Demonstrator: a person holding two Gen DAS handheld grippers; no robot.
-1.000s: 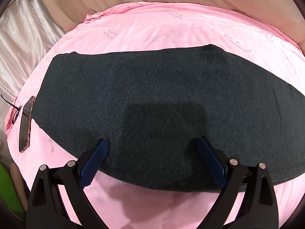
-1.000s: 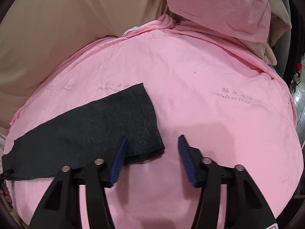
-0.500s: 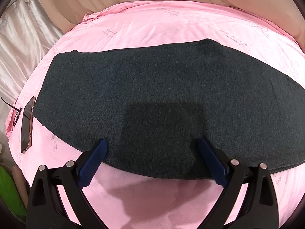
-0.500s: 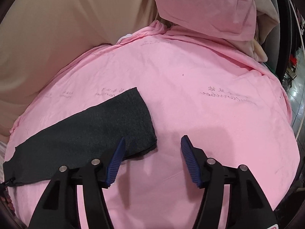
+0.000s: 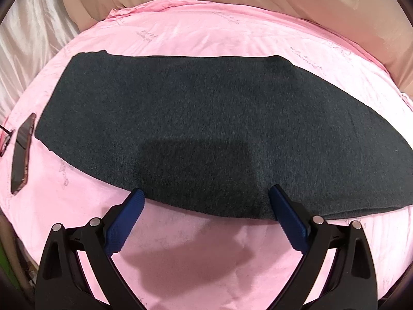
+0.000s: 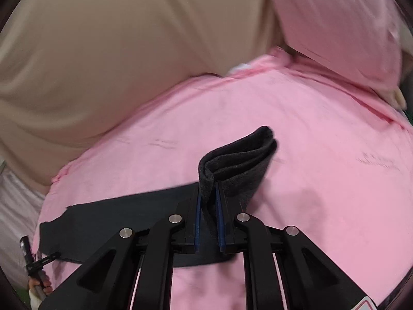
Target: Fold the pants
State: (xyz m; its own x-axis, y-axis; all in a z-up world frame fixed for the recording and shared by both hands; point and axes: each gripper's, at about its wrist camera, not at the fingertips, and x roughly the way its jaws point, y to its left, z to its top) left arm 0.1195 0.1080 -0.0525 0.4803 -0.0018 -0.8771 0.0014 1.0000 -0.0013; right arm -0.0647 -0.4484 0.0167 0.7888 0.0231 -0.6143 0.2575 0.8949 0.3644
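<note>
Pink bedsheet (image 5: 206,263) covers the whole working surface, faintly creased and printed here and there with small grey script, and it runs up to a beige padded backing (image 6: 108,59) that curves around the far edge. Dark charcoal pants (image 5: 206,129) lie flat across the sheet in a long folded band, wide at one end and tapering toward the other. The left gripper (image 5: 205,201) hangs over the band's near edge with its blue-padded fingers spread wide and nothing between them; the tips sit right at the fabric's border (whether they touch it cannot be told). The right gripper (image 6: 208,201) has its fingers drawn close together on the pants (image 6: 232,165), pinching the leg end, which stands lifted off the sheet in a doubled fold ahead of the tips while the rest of the garment trails flat to the left. A phone (image 5: 22,152) lies on the sheet just beside the wide end of the pants. A pink pillow (image 6: 335,25) rests against the backing at the far right corner, and pale satin fabric (image 5: 33,38) hangs beyond the sheet's left edge.
</note>
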